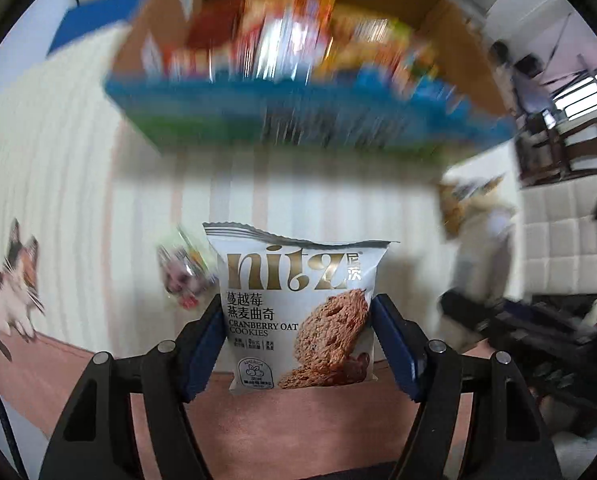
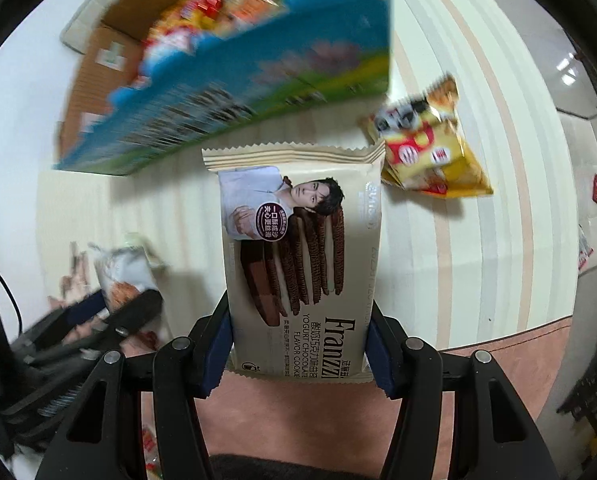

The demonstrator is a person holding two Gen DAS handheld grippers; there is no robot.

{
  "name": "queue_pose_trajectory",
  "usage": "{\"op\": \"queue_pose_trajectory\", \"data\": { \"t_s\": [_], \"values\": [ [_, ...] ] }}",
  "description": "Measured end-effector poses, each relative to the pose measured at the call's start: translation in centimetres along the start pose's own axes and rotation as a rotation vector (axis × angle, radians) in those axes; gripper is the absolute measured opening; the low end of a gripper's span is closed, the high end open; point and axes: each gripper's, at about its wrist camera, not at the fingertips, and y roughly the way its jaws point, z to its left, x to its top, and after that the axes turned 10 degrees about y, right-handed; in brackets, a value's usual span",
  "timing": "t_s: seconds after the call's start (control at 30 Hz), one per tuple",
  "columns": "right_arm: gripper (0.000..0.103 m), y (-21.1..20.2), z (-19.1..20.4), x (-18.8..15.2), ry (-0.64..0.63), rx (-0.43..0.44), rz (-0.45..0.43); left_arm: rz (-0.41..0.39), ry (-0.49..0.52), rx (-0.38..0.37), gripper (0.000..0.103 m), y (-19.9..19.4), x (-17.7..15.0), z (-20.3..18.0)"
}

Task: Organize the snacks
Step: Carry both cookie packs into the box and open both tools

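Note:
My left gripper (image 1: 296,320) is shut on a white Nitz cranberry oat cookie packet (image 1: 298,304), held upright above the striped cloth. My right gripper (image 2: 298,320) is shut on a cream Franzzi chocolate cookie packet (image 2: 298,248). Ahead of both stands an open cardboard box (image 1: 298,112) with a blue printed front, filled with several colourful snack packets (image 1: 282,36); it also shows in the right wrist view (image 2: 234,92). The left gripper with its packet shows blurred at the lower left of the right wrist view (image 2: 110,300).
A yellow snack packet (image 2: 426,148) lies on the striped tablecloth (image 2: 478,240) right of the box. A small packet (image 1: 186,272) lies left of my left gripper. A cat print (image 1: 10,284) is on the cloth. Furniture stands at the right (image 1: 570,148).

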Motion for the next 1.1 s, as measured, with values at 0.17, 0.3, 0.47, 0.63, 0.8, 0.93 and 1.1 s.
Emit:
{"op": "queue_pose_trajectory", "data": {
  "t_s": [0.17,0.3,0.47,0.63,0.8,0.93,1.1],
  "values": [
    [0.061,-5.6,2.8,2.4,-0.038,0.100,-0.061,-0.131,0.001,-0.049,0.070,-7.6,5.9,1.7],
    [0.061,-8.3,5.4,7.0,-0.070,0.116,-0.118,-0.176,0.019,-0.002,0.070,-11.0,9.8,4.5],
    [0.061,-7.4,8.2,14.5,-0.082,0.048,-0.136,-0.112,0.004,0.072,0.070,-8.4,16.4,8.2],
    [0.061,-4.2,9.7,18.8,-0.066,0.003,-0.087,-0.008,-0.008,0.110,0.070,-5.0,19.5,11.0],
    [0.061,-0.8,11.3,21.0,-0.067,-0.024,-0.044,0.063,-0.021,0.104,0.071,-2.2,20.8,12.6],
    [0.064,2.0,12.5,22.6,-0.055,-0.022,0.015,0.076,-0.049,0.079,0.071,-1.1,21.1,13.5],
    [0.089,2.9,12.9,22.9,-0.073,-0.056,-0.001,0.144,-0.142,0.023,0.072,0.1,20.4,15.2]
  ]
}}
